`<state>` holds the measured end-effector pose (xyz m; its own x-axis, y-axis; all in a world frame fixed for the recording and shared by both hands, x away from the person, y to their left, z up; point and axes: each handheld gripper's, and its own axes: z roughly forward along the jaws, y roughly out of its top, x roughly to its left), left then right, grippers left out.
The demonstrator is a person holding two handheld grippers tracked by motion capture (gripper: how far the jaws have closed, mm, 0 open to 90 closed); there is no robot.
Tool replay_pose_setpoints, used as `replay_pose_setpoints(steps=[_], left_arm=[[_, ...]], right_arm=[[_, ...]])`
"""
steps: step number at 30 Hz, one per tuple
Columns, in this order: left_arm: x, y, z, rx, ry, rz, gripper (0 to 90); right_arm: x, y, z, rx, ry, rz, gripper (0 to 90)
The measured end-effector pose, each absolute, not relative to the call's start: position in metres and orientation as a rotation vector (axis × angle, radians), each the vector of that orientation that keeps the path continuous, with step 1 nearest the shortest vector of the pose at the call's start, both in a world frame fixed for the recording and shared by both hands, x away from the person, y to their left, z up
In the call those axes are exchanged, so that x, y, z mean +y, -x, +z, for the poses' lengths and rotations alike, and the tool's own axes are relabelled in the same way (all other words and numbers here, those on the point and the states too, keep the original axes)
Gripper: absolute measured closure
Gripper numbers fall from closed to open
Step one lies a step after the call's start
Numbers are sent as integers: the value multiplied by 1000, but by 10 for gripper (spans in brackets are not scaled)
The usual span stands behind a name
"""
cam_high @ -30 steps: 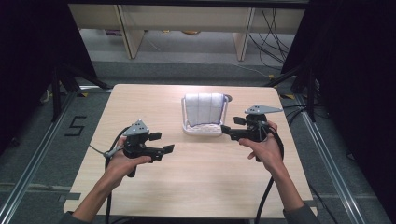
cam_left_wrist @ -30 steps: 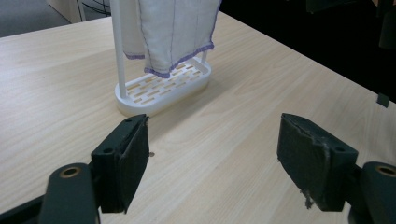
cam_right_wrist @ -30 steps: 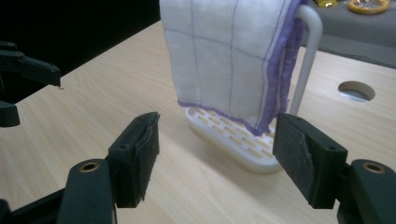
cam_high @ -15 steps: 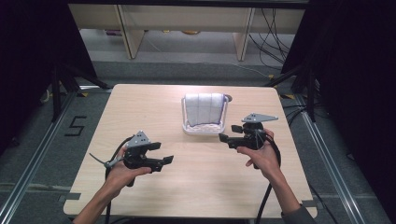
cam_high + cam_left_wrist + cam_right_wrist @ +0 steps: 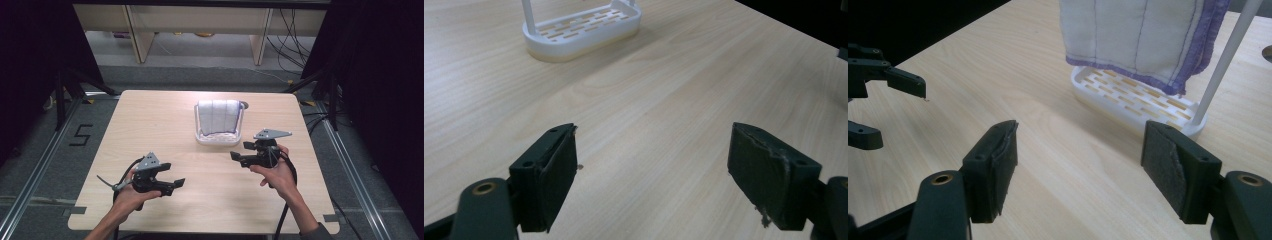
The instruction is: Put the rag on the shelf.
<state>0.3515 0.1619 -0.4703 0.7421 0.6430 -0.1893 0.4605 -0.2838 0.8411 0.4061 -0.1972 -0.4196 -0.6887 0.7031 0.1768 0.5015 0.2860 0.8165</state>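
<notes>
Both hands lower, nearer person; left gripper (image 5: 172, 184) jaws just opening, empty; right gripper (image 5: 239, 151) jaws wide, empty.

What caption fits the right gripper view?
Open right gripper faces a purple-edged cloth hanging over a white rack.
</notes>
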Motion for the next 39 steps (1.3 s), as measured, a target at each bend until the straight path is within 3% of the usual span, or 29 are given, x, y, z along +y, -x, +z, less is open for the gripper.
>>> replay_pose_setpoints(steps=[31, 39], left_arm=[[172, -304, -497, 797, -2003, 268, 181], [166, -294, -502, 759, -2055, 272, 173]], right_arm=[[-195, -359, -461, 2457, -1130, 1293, 310], [-194, -343, -474, 2508, -1109, 1251, 244]])
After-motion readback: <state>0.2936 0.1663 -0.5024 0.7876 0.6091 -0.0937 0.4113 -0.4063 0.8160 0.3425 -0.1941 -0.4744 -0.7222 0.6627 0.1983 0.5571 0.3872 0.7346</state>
